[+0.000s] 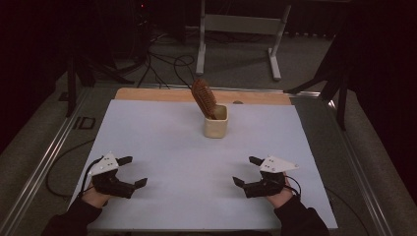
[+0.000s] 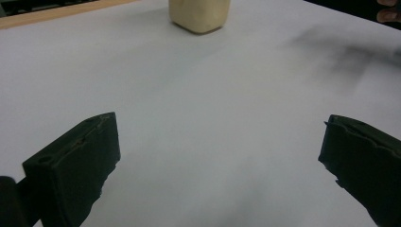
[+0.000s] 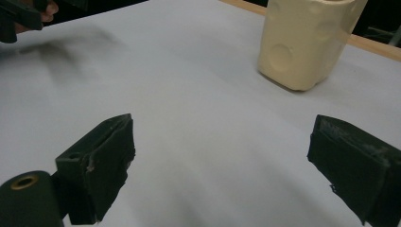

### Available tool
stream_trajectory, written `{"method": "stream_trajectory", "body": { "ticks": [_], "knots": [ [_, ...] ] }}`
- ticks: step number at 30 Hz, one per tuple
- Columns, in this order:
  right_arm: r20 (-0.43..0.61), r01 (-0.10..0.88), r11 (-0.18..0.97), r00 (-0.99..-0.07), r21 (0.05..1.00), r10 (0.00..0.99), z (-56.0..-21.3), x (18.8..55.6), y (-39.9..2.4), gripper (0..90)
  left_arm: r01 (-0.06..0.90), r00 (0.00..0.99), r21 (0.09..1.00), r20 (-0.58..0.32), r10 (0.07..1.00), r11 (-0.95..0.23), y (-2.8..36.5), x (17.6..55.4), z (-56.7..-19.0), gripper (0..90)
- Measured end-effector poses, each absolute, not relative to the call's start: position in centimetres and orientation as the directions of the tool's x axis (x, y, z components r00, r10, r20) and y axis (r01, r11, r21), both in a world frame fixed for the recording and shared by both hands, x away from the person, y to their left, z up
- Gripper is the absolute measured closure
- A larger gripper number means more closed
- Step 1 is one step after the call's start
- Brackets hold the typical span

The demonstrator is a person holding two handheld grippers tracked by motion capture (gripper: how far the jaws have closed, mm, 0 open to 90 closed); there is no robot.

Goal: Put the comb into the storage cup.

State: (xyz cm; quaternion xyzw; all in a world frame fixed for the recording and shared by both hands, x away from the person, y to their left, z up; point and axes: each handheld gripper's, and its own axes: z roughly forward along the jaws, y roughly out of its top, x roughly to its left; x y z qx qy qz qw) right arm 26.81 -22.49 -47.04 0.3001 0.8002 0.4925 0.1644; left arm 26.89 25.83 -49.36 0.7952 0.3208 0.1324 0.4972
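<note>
Your left gripper (image 1: 135,171) sits low over the near left part of the white sheet (image 1: 162,142), its jaws spread wide with nothing between them. In the left gripper view (image 2: 220,151) the two black jaws stand far apart at the bottom corners, with bare sheet between them. Your right gripper (image 1: 244,170) mirrors it on the near right: jaws wide apart, nothing held, and pointing inward toward the middle of the sheet. The right gripper view (image 3: 220,151) shows the same gaping stance over bare sheet.

The cup (image 1: 216,121) stands upright well ahead of both grippers, toward the far side of the sheet and about midway between them. From your left gripper it lies ahead and slightly left of the line between the jaws (image 2: 200,15), well apart. From your right gripper it lies ahead and to the right (image 3: 306,40), nearer in that view but touching neither jaw. Round dimples show on its cream wall there.

The brush (image 1: 204,98) stands in the cup, handle down, its head leaning up and away to the left above the rim. Neither gripper touches the cup or the brush.

Beyond the sheet, past the cup, a strip of wooden table edge (image 1: 147,93) shows.
</note>
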Motion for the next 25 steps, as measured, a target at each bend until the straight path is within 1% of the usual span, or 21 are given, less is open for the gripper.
{"method": "stream_trajectory", "body": {
  "ticks": [11,25],
  "knots": [
    [0.032,0.326,0.348,-0.769,0.879,0.639,-47.9,26.7,-22.8,7.9,0.359,0.748,0.875,-0.06,0.661,-0.326,26.8,25.7,-49.6,0.0],
    [0.04,0.323,0.334,-0.769,0.885,0.638,-48.4,26.9,-23.1,7.9,0.358,0.741,0.882,-0.07,0.668,-0.305,27.1,25.5,-49.5,0.0]
  ]
}}
